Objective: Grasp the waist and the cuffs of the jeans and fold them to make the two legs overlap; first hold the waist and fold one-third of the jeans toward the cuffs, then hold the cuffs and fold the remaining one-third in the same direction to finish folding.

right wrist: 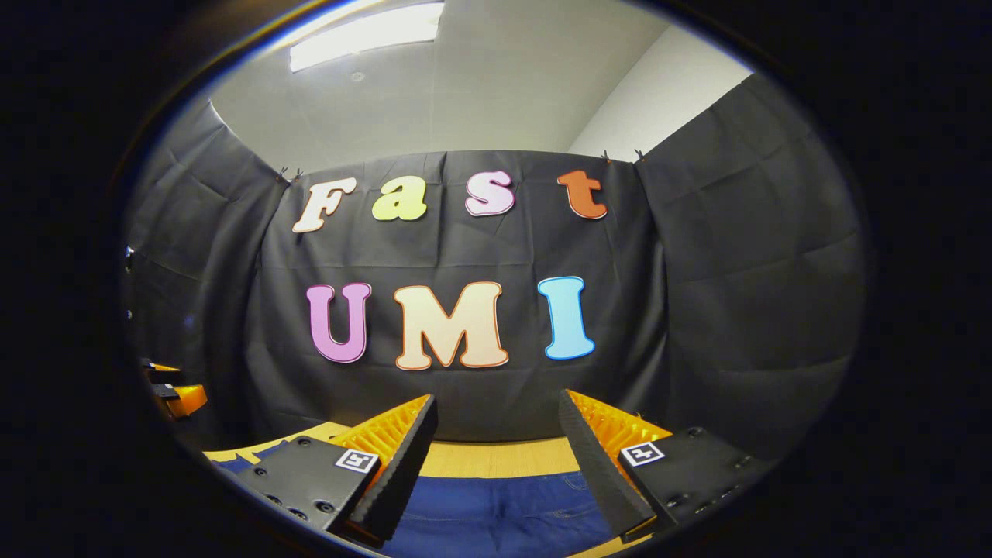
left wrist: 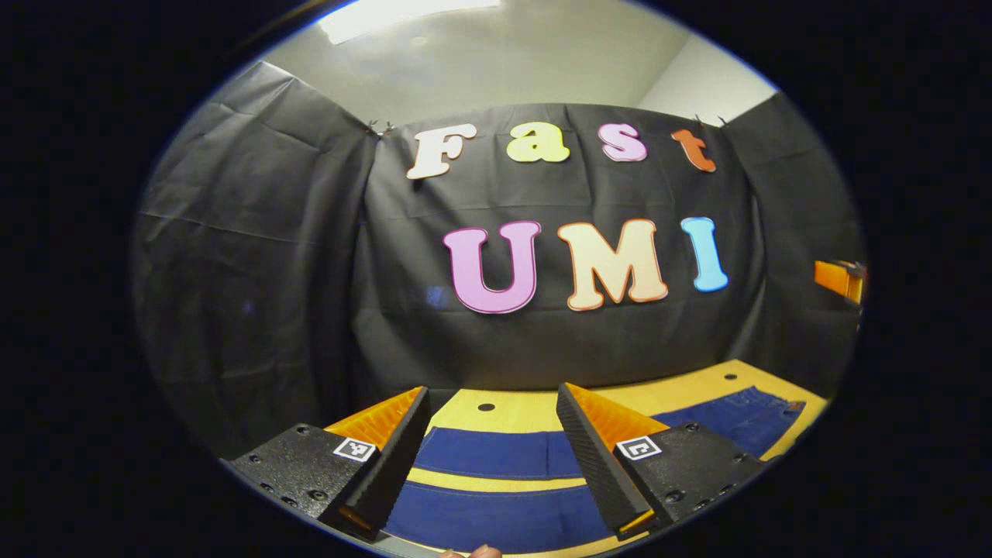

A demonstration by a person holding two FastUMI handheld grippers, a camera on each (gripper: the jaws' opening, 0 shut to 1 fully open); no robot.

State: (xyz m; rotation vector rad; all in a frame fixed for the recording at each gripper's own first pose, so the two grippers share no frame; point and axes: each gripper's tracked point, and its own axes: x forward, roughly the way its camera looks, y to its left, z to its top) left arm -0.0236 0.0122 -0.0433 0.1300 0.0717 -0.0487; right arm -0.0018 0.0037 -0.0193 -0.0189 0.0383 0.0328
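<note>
Here, in the left gripper view, your left gripper hangs above the surface with its jaws wide apart, holding nothing and touching nothing. Between and below the fingers lie the jeans, flat on the surface: two dark blue bands with a strip of bare surface showing between them, which look like the two legs lying side by side. The denim runs off to the right, where the stitched waist end lies. At the far right edge, part of the other gripper shows, well apart.

In the right gripper view, your right gripper also hangs above the surface, jaws wide apart and empty. Directly under them is the jeans waist area, with seams and stitching showing. At the far left edge, part of your left gripper shows.

By the look of it, no fold is made yet; you are at the very start. The next move calls for lowering both grippers, the left to the cuffs and the right to the waist, and closing each on an edge of denim so one leg can be laid over the other.
</note>
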